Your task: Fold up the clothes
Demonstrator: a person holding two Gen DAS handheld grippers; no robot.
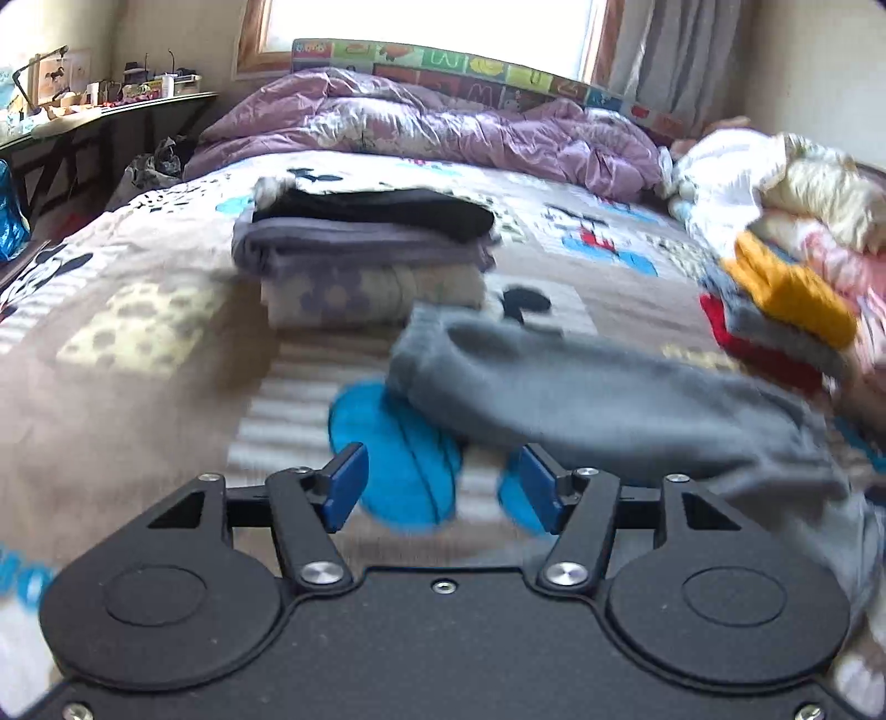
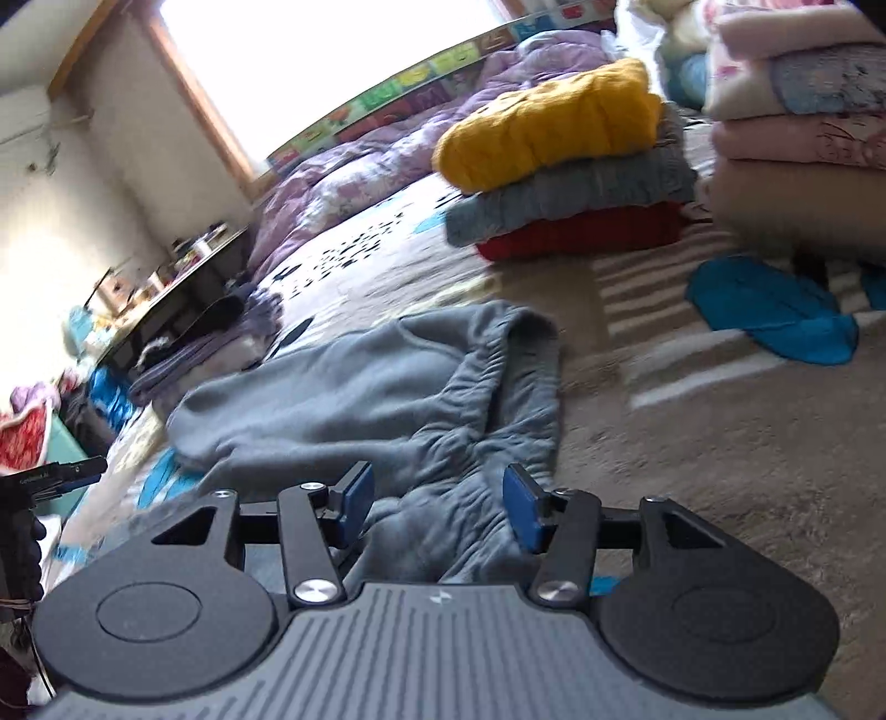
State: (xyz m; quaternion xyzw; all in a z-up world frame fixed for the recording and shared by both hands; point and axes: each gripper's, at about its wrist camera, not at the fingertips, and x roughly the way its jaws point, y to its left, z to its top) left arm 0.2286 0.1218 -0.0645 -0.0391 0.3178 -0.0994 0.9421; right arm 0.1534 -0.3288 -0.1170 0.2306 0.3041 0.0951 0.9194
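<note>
1. Bedroom: a bed [image 1: 138, 354] covered by a patterned brown blanket with blue patches, below a bright window [image 1: 432, 25]; a rumpled purple duvet [image 1: 421, 133] lies along the far side.
2. Counter [image 1: 105, 113] at the far left wall, crowded with small items too blurred to identify.
3. Grey sweatpants [image 1: 581, 399], the garment being handled, lie loosely folded on the blanket in the middle of the bed, waistband bunched towards the right gripper.
4. Left gripper [image 1: 440, 484]: blue fingers [image 1: 346, 484] stand apart over the blanket, nothing between them; the sweatpants' near edge lies just beyond and to the right.
5. Right gripper [image 2: 440, 512]: blue fingers [image 2: 523, 515] stand apart with gathered waistband fabric lying between them; neither pad visibly presses on the cloth.
6. Folded stack [image 1: 365, 249] beyond the sweatpants: a black piece on top, purple-grey below, a pale patterned one at the bottom.
7. Second stack [image 2: 565, 183] at the right: yellow knit over grey over red.
8. Beside it, a taller pile of pale and pink folded bedding [image 2: 797, 144].
</note>
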